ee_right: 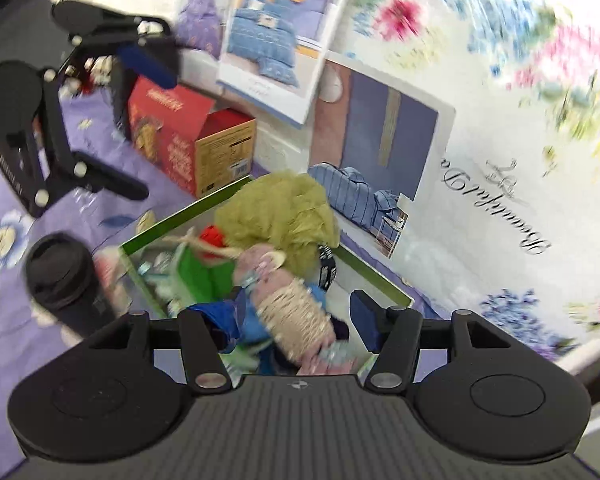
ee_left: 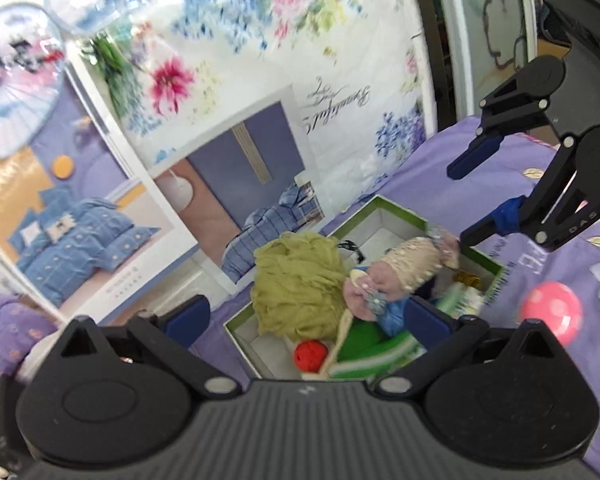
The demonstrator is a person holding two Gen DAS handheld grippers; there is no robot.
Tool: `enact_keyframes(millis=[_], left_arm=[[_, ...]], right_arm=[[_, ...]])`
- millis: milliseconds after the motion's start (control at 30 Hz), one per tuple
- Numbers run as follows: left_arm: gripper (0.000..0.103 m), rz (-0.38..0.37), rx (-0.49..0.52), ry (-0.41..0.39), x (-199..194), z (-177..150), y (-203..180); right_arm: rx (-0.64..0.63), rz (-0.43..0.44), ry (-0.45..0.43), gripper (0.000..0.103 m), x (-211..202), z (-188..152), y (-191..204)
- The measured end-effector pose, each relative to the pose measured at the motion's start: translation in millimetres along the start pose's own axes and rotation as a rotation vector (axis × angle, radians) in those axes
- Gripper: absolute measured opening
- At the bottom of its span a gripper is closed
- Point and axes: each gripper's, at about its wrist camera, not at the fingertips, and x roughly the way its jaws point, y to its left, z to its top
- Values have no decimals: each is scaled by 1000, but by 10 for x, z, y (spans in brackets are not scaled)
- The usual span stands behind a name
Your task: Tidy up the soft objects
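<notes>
A green-rimmed box is seen on the purple floral bed cover, already crowded with soft things: an olive mesh pouf, a cream and pink bundle lying across the top, a blue cloth, a green striped fabric and a small red ball. The left hand-held gripper is held wide over the box with nothing between its blue pads, and in the right wrist view the right hand-held gripper is seen about half open, its pads standing to either side of the bundle without clearly pressing on it; whether contact is made cannot be told through the blur. The main risk is judged to come from the heaped load: the bundle sits above the rim, so it could be dragged out or rolled over the edge if a pad is snagged in its loose knit while being drawn away. The pouf could likewise be caught by the wide left jaws. A pink ball lies outside the box on the cover and could be nudged further off, and in the right wrist view a dark cup just beside the box could be tipped by a careless sweep. With 2 tools this near each other, a collision is also possible.
</notes>
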Motion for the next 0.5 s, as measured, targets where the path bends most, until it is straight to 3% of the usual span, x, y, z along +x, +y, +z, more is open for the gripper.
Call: enact_keyframes(millis=[167, 300, 500], left_arm=[[103, 45, -23, -58, -518, -263, -252], [103, 94, -103, -102, -762, -612, -553], [103, 223, -214, -82, -850, -1070, -1101]], right_arm=[[37, -33, -7, 44, -523, -132, 349], [185, -125, -106, 44, -861, -486, 737], [410, -154, -171, 44, -1018, -1044, 1329]])
